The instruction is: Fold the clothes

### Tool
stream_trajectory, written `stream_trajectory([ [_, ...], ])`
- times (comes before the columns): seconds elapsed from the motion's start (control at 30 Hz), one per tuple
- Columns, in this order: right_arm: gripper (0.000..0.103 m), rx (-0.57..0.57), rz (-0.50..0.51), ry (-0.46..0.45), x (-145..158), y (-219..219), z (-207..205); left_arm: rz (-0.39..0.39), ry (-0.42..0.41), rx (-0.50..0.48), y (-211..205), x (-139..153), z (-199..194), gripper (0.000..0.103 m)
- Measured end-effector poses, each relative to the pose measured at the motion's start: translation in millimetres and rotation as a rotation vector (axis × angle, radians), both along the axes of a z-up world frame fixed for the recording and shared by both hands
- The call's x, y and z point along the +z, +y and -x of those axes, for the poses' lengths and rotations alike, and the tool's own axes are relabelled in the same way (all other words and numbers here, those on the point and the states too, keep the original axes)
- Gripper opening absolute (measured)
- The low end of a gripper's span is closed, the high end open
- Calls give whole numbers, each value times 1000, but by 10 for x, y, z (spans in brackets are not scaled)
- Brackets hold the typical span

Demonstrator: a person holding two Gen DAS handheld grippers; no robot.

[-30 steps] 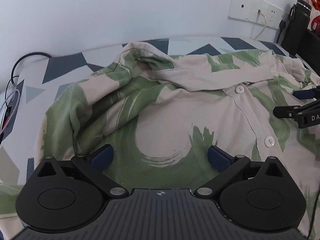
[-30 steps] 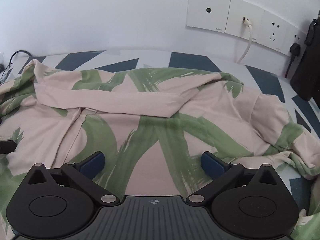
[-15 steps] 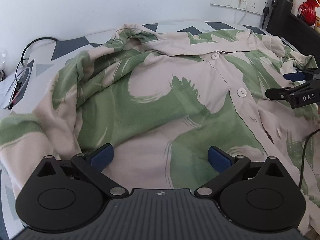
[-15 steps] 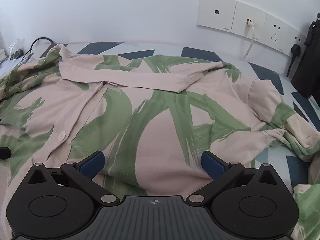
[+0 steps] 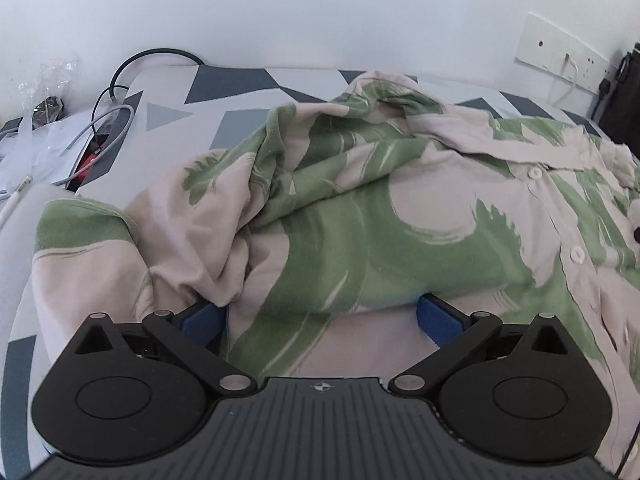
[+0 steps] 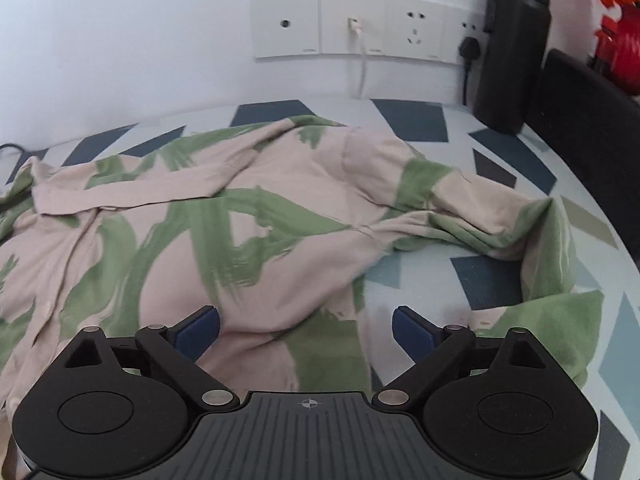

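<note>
A beige button-up shirt point(image 5: 400, 216) with green brush strokes lies spread and rumpled on the patterned table cloth point(image 5: 240, 120). In the left wrist view my left gripper point(image 5: 320, 316) hovers low over the shirt's left side by the bunched sleeve point(image 5: 208, 232), jaws wide open with cloth lying between the blue pads point(image 5: 438, 316). In the right wrist view my right gripper point(image 6: 306, 328) sits over the shirt's point(image 6: 240, 240) right side edge near the sleeve point(image 6: 500, 224). Its jaws are closing, fabric lies between them, and the pads point(image 6: 198, 328) do not press on it.
Cables point(image 5: 108, 120) and a plastic bag point(image 5: 52, 76) lie at the table's left end. Wall sockets point(image 6: 360, 26) with a plugged white cord are behind. A black bottle point(image 6: 514, 48) and a dark chair back point(image 6: 592, 128) stand at the right.
The left view has swung left to the bunched sleeve, and the right gripper has left that view. The right view has swung right to the shirt's side edge, its jaws slightly narrower.
</note>
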State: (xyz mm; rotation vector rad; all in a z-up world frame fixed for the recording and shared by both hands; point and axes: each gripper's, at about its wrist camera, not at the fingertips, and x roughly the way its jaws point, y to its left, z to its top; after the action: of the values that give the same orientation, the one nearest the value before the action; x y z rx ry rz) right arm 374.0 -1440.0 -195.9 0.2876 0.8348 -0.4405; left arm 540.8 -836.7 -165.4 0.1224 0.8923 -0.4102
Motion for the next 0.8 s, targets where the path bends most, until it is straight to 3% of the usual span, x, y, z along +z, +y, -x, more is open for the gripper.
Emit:
stream_trajectory([
  [0.1, 97, -5, 9, 9, -79, -17, -118, 0, 24, 14, -58, 19, -100, 102],
  [0.13, 96, 13, 22, 7, -81, 10, -153, -4, 32, 12, -73, 39, -111, 93],
  [0.2, 76, 72, 39, -8, -53, 78, -199, -24, -4, -16, -62, 108, -31, 66],
  [0.23, 59, 109, 38, -14, -26, 107, -206, -23, -4, -30, -33, 135, 5, 34],
  [0.27, 41, 140, 34, -17, -5, 124, -198, -20, -1, -43, -4, 160, 43, 9],
  [0.3, 32, 165, 23, -19, 17, 136, -180, -11, 16, -46, 25, 168, 88, 9],
  [0.33, 12, 178, 15, -16, 39, 146, -160, -4, 32, -51, 52, 176, 136, 8],
  [0.37, 7, 185, 9, -9, 61, 155, -139, -7, 34, -63, 64, 180, 197, 8],
  [0.5, 7, 204, -60, 15, 97, 154, 41, 12, 74, -74, 176, 201, 478, 8],
  [0.67, 7, 256, -77, 77, 130, 303, 383, 35, 155, -87, 339, 226, 875, 8],
  [0.8, 13, 235, -104, 116, 165, 320, 503, -29, 161, -127, 290, 286, 1025, 17],
])
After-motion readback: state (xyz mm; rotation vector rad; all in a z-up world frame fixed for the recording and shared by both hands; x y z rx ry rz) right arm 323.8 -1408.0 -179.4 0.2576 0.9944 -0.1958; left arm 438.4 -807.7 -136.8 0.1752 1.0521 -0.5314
